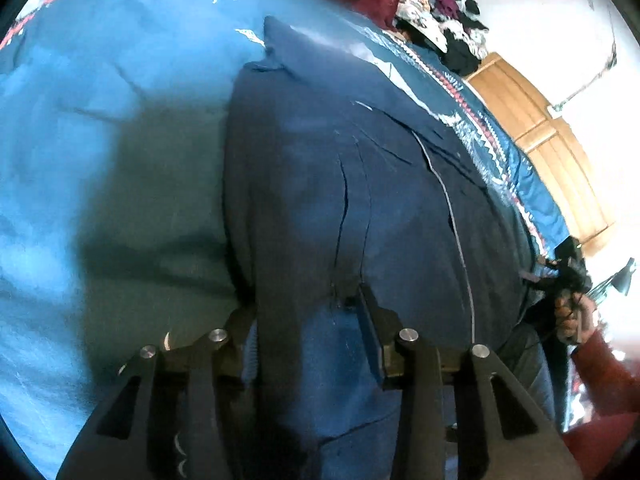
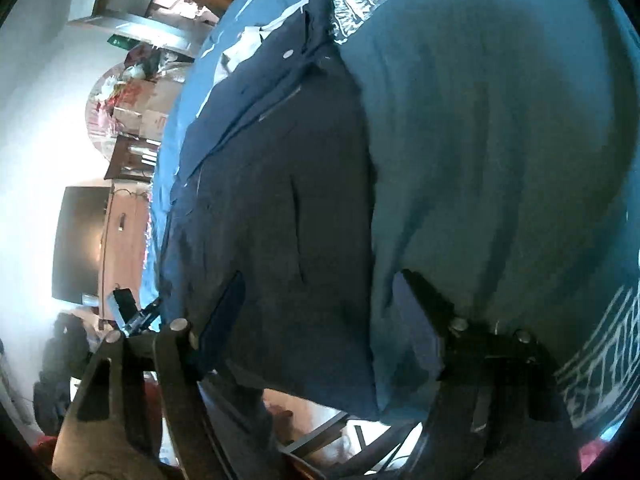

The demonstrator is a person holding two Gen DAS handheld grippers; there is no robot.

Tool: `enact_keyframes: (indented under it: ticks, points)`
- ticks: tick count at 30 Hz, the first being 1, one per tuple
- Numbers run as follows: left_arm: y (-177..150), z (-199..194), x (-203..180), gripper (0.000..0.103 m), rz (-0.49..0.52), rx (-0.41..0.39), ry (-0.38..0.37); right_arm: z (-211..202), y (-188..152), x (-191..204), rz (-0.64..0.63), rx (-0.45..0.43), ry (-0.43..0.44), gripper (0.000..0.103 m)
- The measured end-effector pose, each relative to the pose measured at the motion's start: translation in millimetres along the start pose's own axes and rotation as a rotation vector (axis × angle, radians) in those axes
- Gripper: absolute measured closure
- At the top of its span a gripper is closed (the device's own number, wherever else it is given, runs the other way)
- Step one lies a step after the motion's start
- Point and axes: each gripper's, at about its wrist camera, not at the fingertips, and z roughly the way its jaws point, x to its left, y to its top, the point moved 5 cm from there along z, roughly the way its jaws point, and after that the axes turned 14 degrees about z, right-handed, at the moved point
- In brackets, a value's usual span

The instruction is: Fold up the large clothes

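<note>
Navy garment (image 1: 360,208) lies on blue bedspread (image 1: 120,120). Left gripper (image 1: 304,312) fingers spread, straddling garment's near edge. Right gripper (image 2: 320,304) fingers spread over garment's other near corner.

Left claw (image 1: 306,312): black angular linkage arms, silver round pin heads, flat dark blue pads. Right claw (image 2: 316,300): same black build, silver pins. Hand (image 1: 572,316) wears a dark red sleeve (image 1: 600,364).

I see a dark navy garment (image 1: 340,184) spread lengthwise on the blue bed, creased, its near edge overhanging.
</note>
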Motion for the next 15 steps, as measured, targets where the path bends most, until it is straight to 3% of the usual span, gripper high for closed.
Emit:
enact_keyframes:
  ticks: [9,15]
  points:
    - [-2.9,-0.3,2.0,0.061,-0.035,-0.017,-0.014,17.0,-32.1,-9.5,-0.011,0.14,0.035,0.028]
    - [-3.2,-0.4,4.0,0.061,-0.05,-0.022,-0.023,33.8,-55.3,-22.0,-0.018,0.221,0.013,0.031]
